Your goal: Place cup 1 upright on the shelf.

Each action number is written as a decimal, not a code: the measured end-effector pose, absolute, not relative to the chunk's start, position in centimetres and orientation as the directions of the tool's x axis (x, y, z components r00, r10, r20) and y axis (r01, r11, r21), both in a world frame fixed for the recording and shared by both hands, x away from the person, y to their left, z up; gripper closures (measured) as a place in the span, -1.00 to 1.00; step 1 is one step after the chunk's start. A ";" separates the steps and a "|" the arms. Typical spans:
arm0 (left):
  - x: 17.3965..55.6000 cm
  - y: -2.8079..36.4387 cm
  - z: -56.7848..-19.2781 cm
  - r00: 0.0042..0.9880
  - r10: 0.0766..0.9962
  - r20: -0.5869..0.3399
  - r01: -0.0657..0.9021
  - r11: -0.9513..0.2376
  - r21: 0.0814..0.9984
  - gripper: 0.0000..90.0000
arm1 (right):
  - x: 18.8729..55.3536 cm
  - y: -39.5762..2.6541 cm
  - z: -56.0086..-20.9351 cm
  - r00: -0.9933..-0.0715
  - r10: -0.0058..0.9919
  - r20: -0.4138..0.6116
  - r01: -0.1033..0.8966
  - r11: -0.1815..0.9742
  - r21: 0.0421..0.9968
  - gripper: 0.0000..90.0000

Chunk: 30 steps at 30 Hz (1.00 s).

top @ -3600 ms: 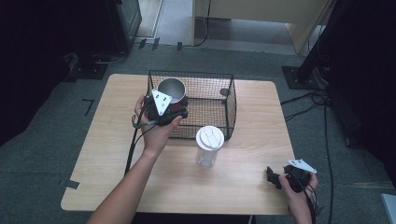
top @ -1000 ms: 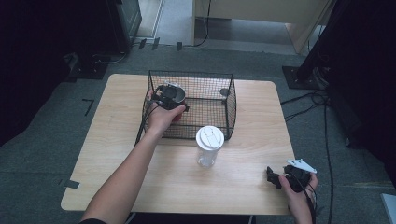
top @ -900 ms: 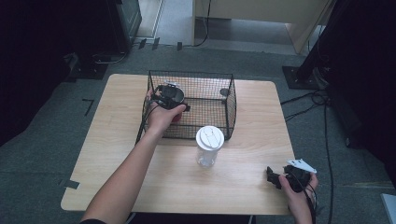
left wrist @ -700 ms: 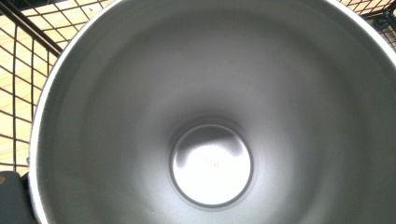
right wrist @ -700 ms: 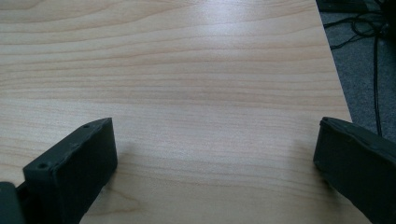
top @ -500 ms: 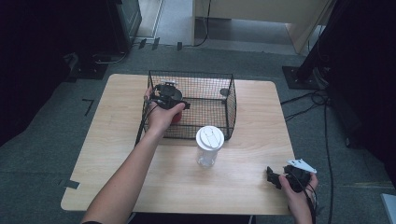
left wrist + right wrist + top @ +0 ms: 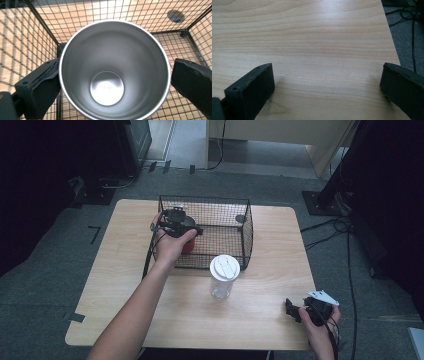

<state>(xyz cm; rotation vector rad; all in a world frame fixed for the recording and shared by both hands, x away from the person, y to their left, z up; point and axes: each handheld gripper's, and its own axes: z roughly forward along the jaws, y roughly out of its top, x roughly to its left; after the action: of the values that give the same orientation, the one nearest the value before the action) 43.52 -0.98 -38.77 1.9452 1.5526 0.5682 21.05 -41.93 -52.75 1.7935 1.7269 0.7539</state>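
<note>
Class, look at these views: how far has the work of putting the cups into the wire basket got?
Done: the steel cup is down inside the wire basket. In hand: the left tool straddles it, its left jaw at the rim, the right jaw apart. Left: the lidded clear cup stands outside on the table; the right tool rests open there.

High view: looking forward and down over the whole table (image 7: 125,285) | left gripper view: peering close, straight down into the wire basket (image 7: 32,30), sharing it with high view | right gripper view: skimming tabletop near its edge.
</note>
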 end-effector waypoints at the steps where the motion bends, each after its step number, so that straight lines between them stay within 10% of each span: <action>1: 43.4 -0.9 -38.6 0.231 0.973 -0.018 0.718 -0.158 0.678 -1.00 | 21.1 -41.9 -52.8 0.026 0.999 0.030 0.701 -0.039 0.712 -1.00; 30: 39.9 1.8 -36.3 0.279 0.960 -0.008 0.488 -0.135 0.863 -1.00 | 21.1 -41.9 -52.8 0.025 0.999 0.029 0.701 -0.038 0.712 -1.00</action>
<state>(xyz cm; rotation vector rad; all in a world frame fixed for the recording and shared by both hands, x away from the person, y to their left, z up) 39.87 1.79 -36.29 1.7529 1.3224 0.7482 21.05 -41.93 -52.76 1.7920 1.7275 0.7536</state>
